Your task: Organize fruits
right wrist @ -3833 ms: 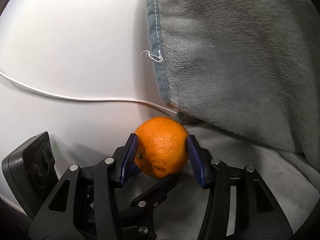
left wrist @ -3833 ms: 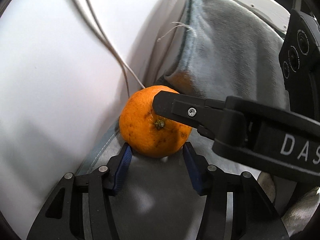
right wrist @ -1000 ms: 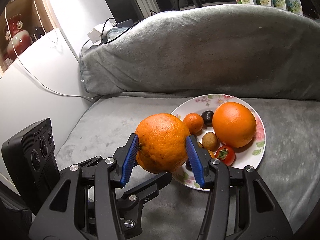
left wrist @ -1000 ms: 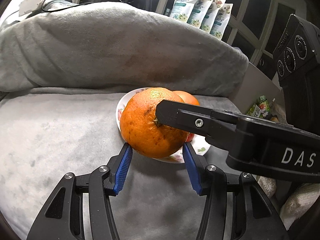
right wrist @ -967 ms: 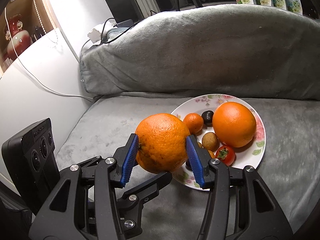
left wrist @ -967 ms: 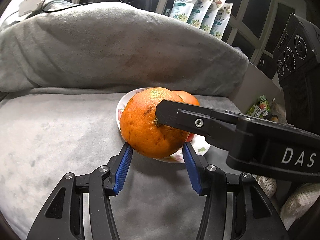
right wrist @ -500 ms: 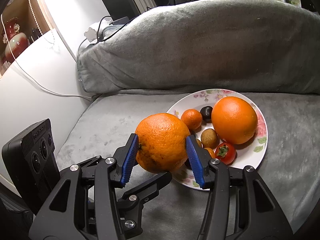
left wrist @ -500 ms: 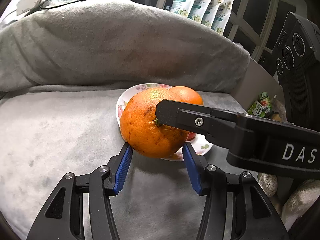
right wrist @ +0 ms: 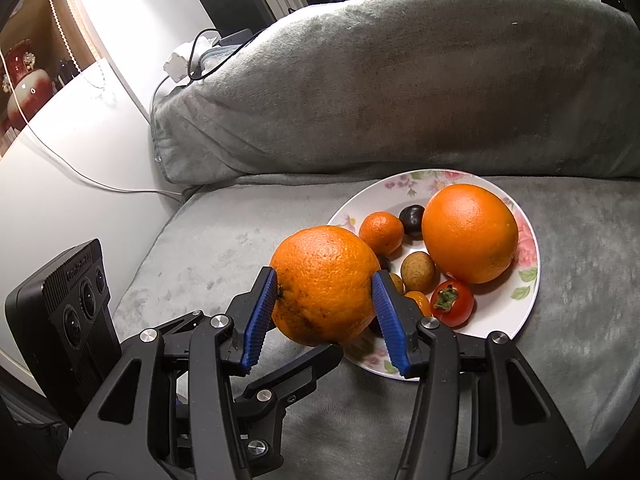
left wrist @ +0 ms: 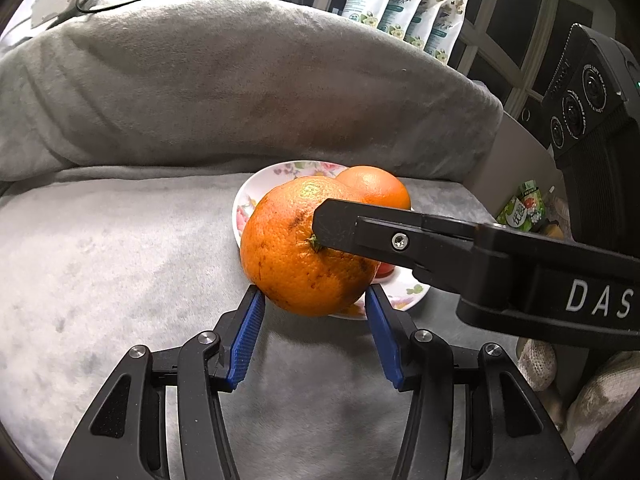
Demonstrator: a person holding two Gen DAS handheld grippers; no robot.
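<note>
The right gripper (right wrist: 325, 304) is clamping a large orange (right wrist: 325, 285) just above the near rim of a floral plate (right wrist: 530, 276), which is holding another big orange (right wrist: 470, 233), a tangerine (right wrist: 381, 233), a dark plum (right wrist: 412, 219), a persimmon (right wrist: 452, 303) and small brownish fruits. The left gripper (left wrist: 314, 326) is standing parted, its blue pads just beside the held orange's underside; contact is unclear.

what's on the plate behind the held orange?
On the plate: a big orange, small mandarin, dark plum, brown fruit, red persimmon. The held orange and right fingers cover more.
</note>
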